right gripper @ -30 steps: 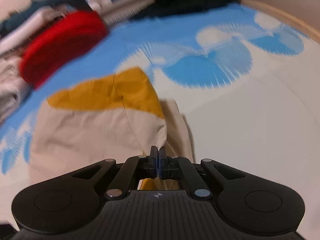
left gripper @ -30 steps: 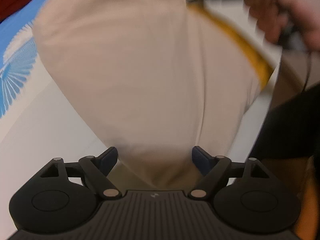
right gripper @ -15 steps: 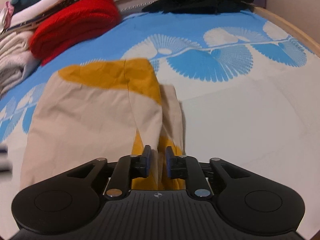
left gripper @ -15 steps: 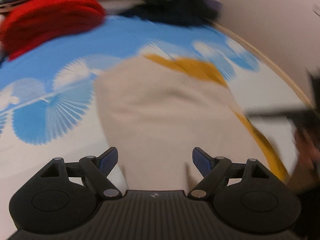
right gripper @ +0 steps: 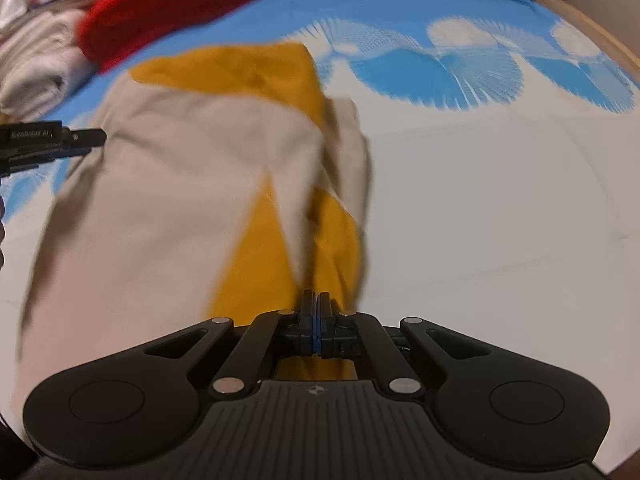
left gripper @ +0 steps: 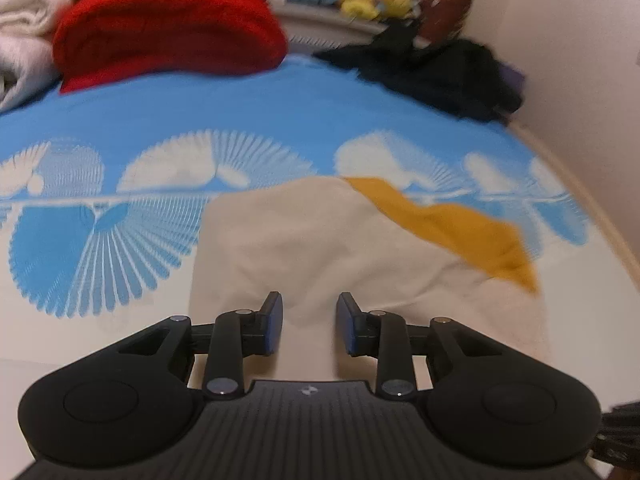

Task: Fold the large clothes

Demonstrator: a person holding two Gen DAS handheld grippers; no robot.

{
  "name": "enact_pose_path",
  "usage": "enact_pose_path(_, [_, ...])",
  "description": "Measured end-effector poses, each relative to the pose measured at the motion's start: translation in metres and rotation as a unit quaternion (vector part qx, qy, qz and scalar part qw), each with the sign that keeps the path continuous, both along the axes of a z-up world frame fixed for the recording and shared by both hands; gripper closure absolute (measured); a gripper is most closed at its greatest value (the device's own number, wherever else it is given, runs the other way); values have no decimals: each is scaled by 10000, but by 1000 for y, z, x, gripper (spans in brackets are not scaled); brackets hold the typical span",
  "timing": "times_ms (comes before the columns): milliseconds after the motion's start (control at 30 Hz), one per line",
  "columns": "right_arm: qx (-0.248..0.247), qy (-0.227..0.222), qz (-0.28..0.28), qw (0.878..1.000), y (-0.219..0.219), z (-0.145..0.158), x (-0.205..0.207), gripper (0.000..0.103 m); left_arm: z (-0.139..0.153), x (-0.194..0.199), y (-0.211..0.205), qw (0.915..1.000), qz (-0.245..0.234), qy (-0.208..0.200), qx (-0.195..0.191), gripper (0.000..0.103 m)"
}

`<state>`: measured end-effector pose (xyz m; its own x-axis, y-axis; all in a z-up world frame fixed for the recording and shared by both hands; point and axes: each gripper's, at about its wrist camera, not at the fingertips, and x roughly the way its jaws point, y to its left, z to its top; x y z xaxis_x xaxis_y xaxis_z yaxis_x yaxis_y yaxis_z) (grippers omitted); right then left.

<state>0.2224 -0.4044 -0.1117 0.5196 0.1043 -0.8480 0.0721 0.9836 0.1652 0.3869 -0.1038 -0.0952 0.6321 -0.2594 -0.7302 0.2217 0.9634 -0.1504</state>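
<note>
Presently the beige-and-mustard garment (left gripper: pixel 320 248) lies partly folded on the blue fan-print bed sheet (left gripper: pixel 240 112), its long axis running away from both tools toward the red folded blanket (left gripper: pixel 168 28). The right hand-held gripper (right gripper: pixel 316 320) is pressed together, pinching the garment's near right edge where mustard fabric shows. The left hand-held gripper (left gripper: pixel 309 326) hovers spread over the near beige hem, gripping nothing. Judged nearer the working edge: the right.
</note>
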Motion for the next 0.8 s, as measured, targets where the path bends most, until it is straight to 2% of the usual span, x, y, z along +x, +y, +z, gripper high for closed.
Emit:
enact_pose_path(100, [-153, 311, -257, 9991, -12, -16, 2, 103, -25, 8, -6, 9994, 38, 232, 236, 69])
enact_pose_path(167, [53, 159, -445, 9989, -24, -14, 2, 103, -22, 7, -7, 9993, 9, 218, 294, 68])
enact_pose_path(200, [183, 20, -533, 9984, -29, -9, 2, 102, -16, 7, -6, 9995, 1, 244, 207, 61])
enact_pose_path(233, [395, -172, -615, 9972, -34, -2, 1, 100, -8, 6, -2, 9996, -3, 270, 38, 49])
enact_pose_path(267, [611, -339, -683, 9952, -38, 4, 0, 99, -1, 4, 3, 9996, 6, 251, -130, 31])
enact_pose_path(300, [866, -467, -727, 9925, -42, 9, -1, 88, 6, 3, 9, 9994, 49, 192, -285, 23])
enact_pose_path(333, [1159, -557, -751, 9889, -44, 13, -1, 67, 14, 0, 16, 9991, 107, 108, -387, 20])
enact_pose_path(367, [1418, -638, -749, 9850, -45, 15, -2, 59, 19, -1, 21, 9989, 146, 54, -441, 20])
enact_pose_path(433, [1663, -691, -653, 9815, -40, 14, 0, 57, 25, -3, 31, 9983, 291, 59, -498, 20])
enact_pose_path(500, [1531, -425, -555, 9857, -28, 6, 6, 57, 25, -4, 43, 9960, 573, 254, -629, 20])
enact_pose_path(567, [1242, -144, -481, 9910, -15, -4, 15, 56, 16, -2, 53, 9923, 802, 621, -706, 17])
enact_pose_path(667, [1176, -13, -557, 9915, -12, -15, 22, 49, -16, 2, 66, 9801, 1020, 1473, -853, 13])
enact_pose_path(733, [1344, 107, -731, 9882, -18, -22, 27, 42, -47, 4, 75, 9614, 1081, 2056, -1474, 9])
enact_pose_path(800, [1442, 172, -872, 9856, -21, -26, 31, 40, -66, 6, 81, 9446, 1064, 2322, -2063, 6])
